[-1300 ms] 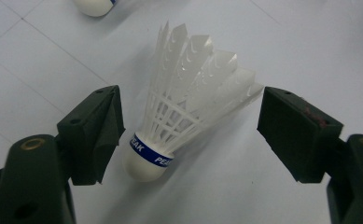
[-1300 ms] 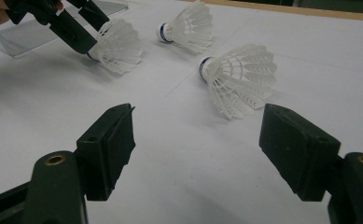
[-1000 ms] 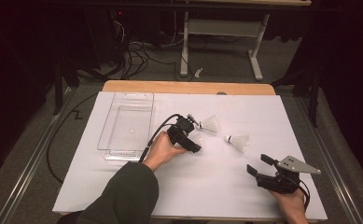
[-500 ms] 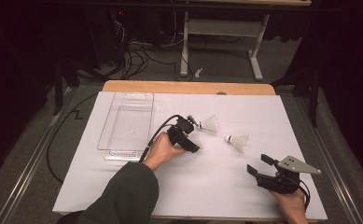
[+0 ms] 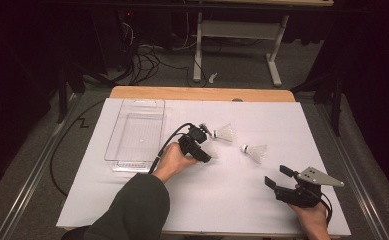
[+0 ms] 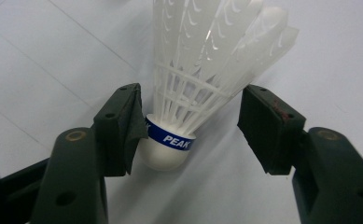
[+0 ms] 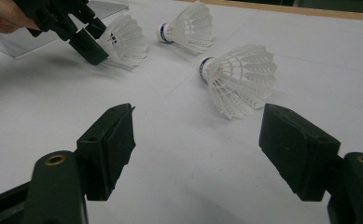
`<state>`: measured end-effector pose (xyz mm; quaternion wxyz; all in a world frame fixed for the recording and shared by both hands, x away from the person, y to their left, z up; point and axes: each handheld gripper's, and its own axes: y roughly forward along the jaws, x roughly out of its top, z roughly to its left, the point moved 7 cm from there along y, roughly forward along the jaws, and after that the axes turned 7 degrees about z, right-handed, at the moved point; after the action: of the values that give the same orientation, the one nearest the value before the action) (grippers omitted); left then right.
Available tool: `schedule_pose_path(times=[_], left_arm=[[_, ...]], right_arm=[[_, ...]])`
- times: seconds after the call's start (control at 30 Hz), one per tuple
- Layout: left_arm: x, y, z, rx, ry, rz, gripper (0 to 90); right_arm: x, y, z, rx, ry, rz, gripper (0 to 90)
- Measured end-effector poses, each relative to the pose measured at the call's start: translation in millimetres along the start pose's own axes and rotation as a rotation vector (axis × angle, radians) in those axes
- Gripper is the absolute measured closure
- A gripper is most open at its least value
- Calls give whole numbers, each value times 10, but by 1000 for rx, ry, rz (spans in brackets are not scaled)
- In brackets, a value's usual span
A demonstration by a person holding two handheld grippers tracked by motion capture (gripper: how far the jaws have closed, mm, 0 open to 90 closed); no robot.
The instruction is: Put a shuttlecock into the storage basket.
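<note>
Well, little has changed over the last second: our left gripper (image 5: 205, 145) sits where it was, and our right gripper (image 5: 277, 176) has not stirred either. We take that stillness to mean the reach is over and the grasp is next. In the left gripper view the jaws stand apart around the nearest shuttlecock (image 6: 170, 147). One pad (image 6: 128, 130) touches its white cork at the blue band, while the other pad (image 6: 263, 130) is clear of the feathers. So this gripper holds nothing yet; it needs to close on the cork end, gently, because the feathers look easy to crush. The shuttlecock lies on the white table (image 5: 222, 200) with its feathers pointing away from the gripper. Two more shuttlecocks wait beyond it: one (image 5: 225, 133) just past the left gripper's tip, another (image 5: 254, 151) between the two grippers. Our right gripper rests low near the table's edge, jaws wide and empty, facing that third shuttlecock (image 7: 240, 77). A clear tray (image 5: 134, 161) stands just behind the left hand, a likely place for them.
</note>
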<state>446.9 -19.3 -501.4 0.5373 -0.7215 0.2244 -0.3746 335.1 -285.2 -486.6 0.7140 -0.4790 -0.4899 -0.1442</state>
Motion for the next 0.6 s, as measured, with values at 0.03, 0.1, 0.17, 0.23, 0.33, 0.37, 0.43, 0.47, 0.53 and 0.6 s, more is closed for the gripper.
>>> schedule_pose_path(times=[0.03, 0.1, 0.17, 0.23, 0.33, 0.37, 0.43, 0.47, 0.53, 0.6], left_arm=[[-2, -1, 4, 3, 0, 1, 417], [-5, -1, 13, 7, 2, 3, 432], [-10, -2, 19, 9, 3, 8, 446], [-11, 0, 24, 11, 1, 9, 459], [-15, 6, 32, 11, -2, 13, 473], [-17, 5, 37, 11, -2, 14, 479], [-20, 3, 43, 12, -4, 15, 492], [-22, 3, 46, 13, -4, 17, 503], [-26, 5, 52, 16, -2, 21, 519], [-25, 5, 55, 15, -5, 20, 530]], right_arm=[[0, 0, 0, 0, 1, 0, 271], [0, 0, 1, 0, 1, 0, 271], [0, -1, 0, 0, 0, 0, 271], [0, -1, 0, 0, -1, -1, 271], [1, -2, 0, 0, 0, -1, 271], [1, -2, 0, 0, 0, -1, 271], [1, -1, 0, 0, -1, -1, 271], [1, -1, 0, -1, 0, -1, 272], [1, 0, 1, 0, -1, -1, 272], [1, -1, 0, 0, 0, -1, 271]])
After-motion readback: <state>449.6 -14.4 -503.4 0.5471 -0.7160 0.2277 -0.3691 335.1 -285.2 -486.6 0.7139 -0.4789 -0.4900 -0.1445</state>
